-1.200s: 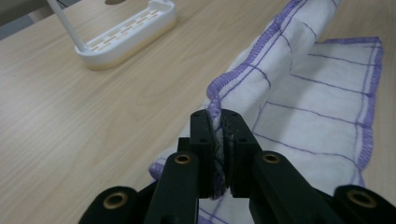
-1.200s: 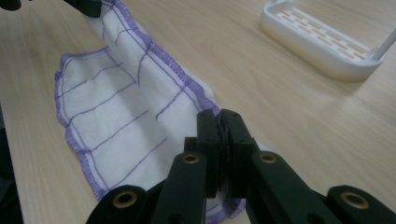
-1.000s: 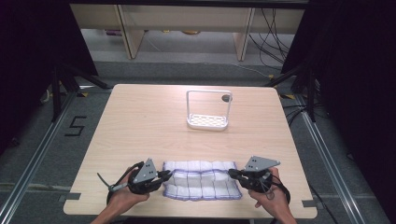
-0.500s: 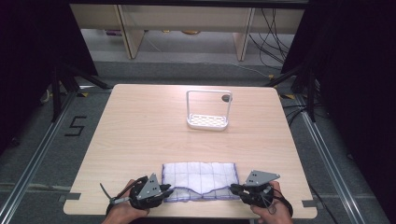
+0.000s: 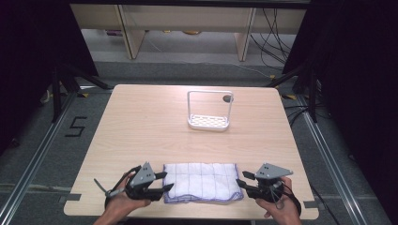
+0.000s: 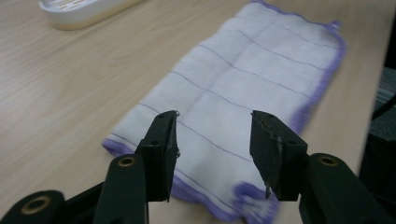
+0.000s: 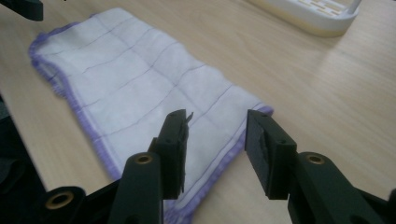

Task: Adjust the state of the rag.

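A: Status? The bench (image 5: 141, 122) carries the cloth (image 5: 202, 182) at its near edge, folded flat.

B: Left gripper (image 5: 162, 182) and right gripper (image 5: 240, 181): both released. Grasp matching corners squarely; lift evenly.

White cloth (image 5: 202, 182) (purple-edged) lies folded flat near table's front edge.

The high view looks forward and down from above the counter's (image 5: 141, 122) near side, taking in the whole top and the floor beyond. Each gripper view sits low and close, looking along its own jaws over the cloth (image 6: 243, 88) from opposite ends. All three views share the cloth (image 5: 202, 182) and the white rack (image 5: 210, 112).
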Motion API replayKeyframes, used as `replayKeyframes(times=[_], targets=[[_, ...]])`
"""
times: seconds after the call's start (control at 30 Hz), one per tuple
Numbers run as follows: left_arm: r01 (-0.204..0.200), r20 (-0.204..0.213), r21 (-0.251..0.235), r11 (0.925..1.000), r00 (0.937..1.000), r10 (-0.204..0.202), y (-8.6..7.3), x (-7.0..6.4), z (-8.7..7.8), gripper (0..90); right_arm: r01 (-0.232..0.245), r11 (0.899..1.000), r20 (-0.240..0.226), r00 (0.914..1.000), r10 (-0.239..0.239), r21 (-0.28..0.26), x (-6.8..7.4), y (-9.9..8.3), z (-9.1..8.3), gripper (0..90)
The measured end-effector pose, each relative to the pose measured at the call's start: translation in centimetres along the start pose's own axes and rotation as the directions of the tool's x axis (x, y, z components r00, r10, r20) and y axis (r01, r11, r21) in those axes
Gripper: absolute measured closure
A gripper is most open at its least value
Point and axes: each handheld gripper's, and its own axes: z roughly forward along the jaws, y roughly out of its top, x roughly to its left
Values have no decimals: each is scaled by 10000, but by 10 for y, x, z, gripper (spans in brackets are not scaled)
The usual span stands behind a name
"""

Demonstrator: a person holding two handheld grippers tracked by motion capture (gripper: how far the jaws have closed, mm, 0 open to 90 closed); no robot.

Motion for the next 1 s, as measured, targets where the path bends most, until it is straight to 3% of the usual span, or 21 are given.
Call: replayKeyframes(times=[0.03, 0.1, 0.17, 0.23, 0.3, 0.43, 0.47, 0.5, 0.6, 0.7, 0.87, 1.0], targets=[[-53, -254, 226, 9997, 9997, 59, 3, 11, 5, 497, -106, 9999, 138, 9998, 106, -3, -3, 3, 3, 592], [-83, -370, 571, 9983, 9993, 104, 7, 25, 13, 494, -63, 9999, 223, 9997, 60, 132, -13, 10, 10, 591], [467, -471, 492, 9977, 9979, -444, 7, 32, 21, 488, -116, 9996, 431, 9990, 104, 274, -23, 14, 19, 595], [394, -335, 865, 9955, 9988, -367, 7, 38, 26, 483, -411, 9981, 533, 9978, 386, 469, -31, 17, 29, 598], [429, -358, 1030, 9938, 9986, -394, 7, 42, 31, 481, -168, 9968, 549, 9984, 126, 780, -40, 20, 38, 596], [548, -338, 1123, 9922, 9981, -513, 8, 48, 37, 478, -745, 9893, 344, 9969, 708, 1253, -43, 24, 51, 586], [482, -335, 1237, 9911, 9985, -443, 9, 50, 38, 477, -580, 9914, 313, 9980, 547, 1170, -44, 24, 54, 579], [529, -384, 1289, 9903, 9981, -483, 9, 53, 39, 477, -798, 9874, 236, 9967, 773, 1364, -43, 25, 55, 571], [702, -417, 1413, 9875, 9970, -649, 9, 58, 42, 476, -935, 9887, 225, 9955, 915, 1173, -43, 25, 63, 561], [888, -459, 1561, 9837, 9955, -826, 8, 62, 44, 482, -794, 9859, 194, 9968, 774, 1471, -44, 27, 68, 548], [795, -285, 1861, 9793, 9967, -755, 7, 60, 47, 502, -981, 9830, 224, 9952, 958, 1552, -42, 26, 75, 533], [318, -88, 2077, 9777, 9995, -307, 5, 56, 49, 560, -1113, 9751, 247, 9938, 1086, 1920, -41, 24, 78, 535]])
